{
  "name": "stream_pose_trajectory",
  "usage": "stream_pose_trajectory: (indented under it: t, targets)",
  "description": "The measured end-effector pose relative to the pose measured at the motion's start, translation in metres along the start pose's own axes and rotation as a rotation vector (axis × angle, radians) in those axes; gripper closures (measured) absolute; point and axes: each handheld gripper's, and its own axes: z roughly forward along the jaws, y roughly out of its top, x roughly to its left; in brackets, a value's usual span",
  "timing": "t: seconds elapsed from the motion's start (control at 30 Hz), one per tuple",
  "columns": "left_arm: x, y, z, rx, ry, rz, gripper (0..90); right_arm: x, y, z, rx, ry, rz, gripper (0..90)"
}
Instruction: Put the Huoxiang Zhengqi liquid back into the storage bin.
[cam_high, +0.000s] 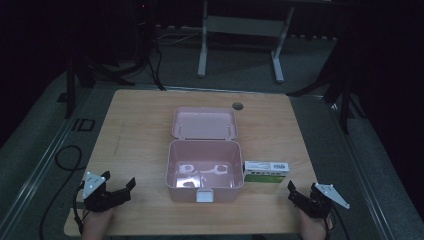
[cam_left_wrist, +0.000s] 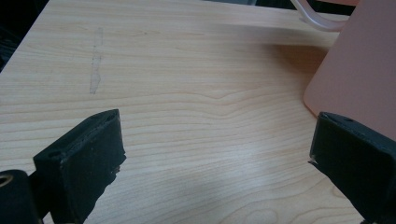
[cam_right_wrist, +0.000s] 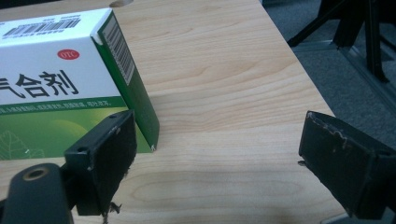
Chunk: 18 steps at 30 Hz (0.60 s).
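**Box open, carton still outside**

Left to right across the table.

Left gripper: near the front-left corner, resting low by the edge. Jaws spread wide, nothing between them but bare wood. Well apart from the box, though a pink wall edges into the left gripper view at the right.

Box: pink, mid-table, lid thrown back flat behind it. Latch at the front wall. Pale shapes on the floor inside, possibly moulded dividers or glare; too dim to tell. No loose item seen inside.

Carton: white and green, lying on its long side just beside the box's right wall, perhaps touching it. Barcode on the end face, red round mark on the white panel in the right gripper view.

Right gripper: near the front-right corner, just short of the carton's near right end. Jaws wide open, gripping nothing; one jaw sits in front of the carton's corner, the other over bare wood.

Progress, as judged: opening done, packing not begun. Likely left: close on carton, lift over the right wall, set down inside, release, then swing the lid shut. Early stage, nothing yet grasped.
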Motion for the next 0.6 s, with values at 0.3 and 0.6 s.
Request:
stream_pose_trajectory:
  t: [0.3,0.6]
  targets:
    - [0.001,0.0,0.0,-0.003,-0.007,-0.012,3.2,-0.001,0.001,0.003,0.116,-0.028,0.011,11.2]
    - [0.003,0.001,-0.002,-0.011,-0.018,-0.03,3.2,-0.009,0.022,0.002,0.303,-0.003,-0.107,11.2]
